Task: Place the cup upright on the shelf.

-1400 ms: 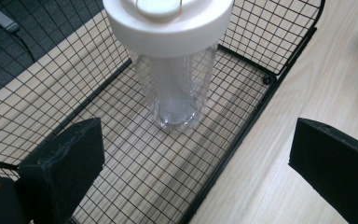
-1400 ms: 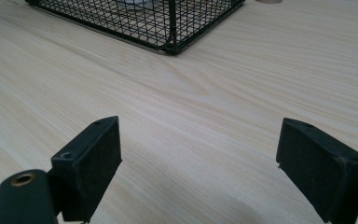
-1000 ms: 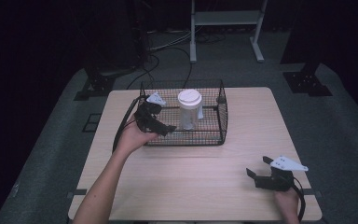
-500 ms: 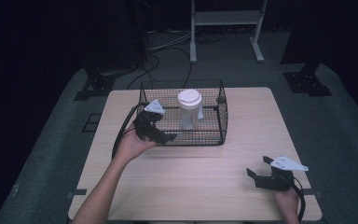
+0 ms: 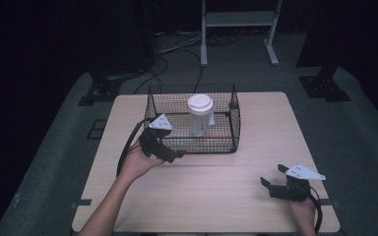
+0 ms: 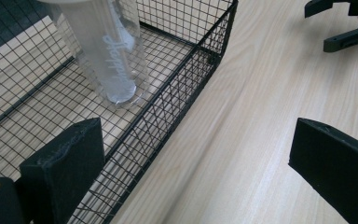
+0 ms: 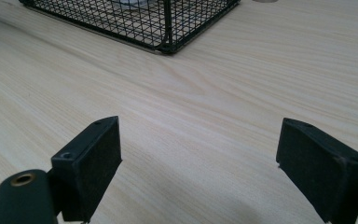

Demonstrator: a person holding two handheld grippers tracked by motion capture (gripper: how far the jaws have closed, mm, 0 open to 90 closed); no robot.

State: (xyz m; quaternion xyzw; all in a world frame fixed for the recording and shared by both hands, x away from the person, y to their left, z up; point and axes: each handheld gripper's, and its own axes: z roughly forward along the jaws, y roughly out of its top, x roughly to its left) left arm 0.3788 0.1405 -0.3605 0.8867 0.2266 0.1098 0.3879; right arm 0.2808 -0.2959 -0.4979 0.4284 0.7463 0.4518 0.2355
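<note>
One clear plastic cup (image 5: 199, 117) with a white lid stands upright inside one black wire basket (image 5: 234, 129), toward the basket's far side. In the left gripper view the cup (image 6: 107, 56) sits ahead of the left tongs and slightly off to their left, behind the basket's near wall (image 6: 168, 105); pale lettering runs down its side. The cup is the one thing in the basket, and the wooden surface shows through the mesh floor around it.

The left tongs (image 5: 170, 153) hover at the basket's near left corner, held in the person's left hand (image 5: 139, 162). Their jaws are spread wide and grip nothing: in the left gripper view one jaw hangs over the basket's inside and the other over bare wood, so the near wall passes between them.

The right tongs (image 5: 271, 183) rest low near the front right of the tabletop (image 5: 216, 191), well apart from the basket, with the right hand (image 5: 302, 212) behind them. Their jaws are also spread wide and empty; the right gripper view looks between them across bare wood to a corner of the basket (image 7: 167, 29) farther off. From the left gripper view, the right tongs (image 6: 340, 25) appear at the upper right edge.

Two tongs, one basket, one cup.
</note>
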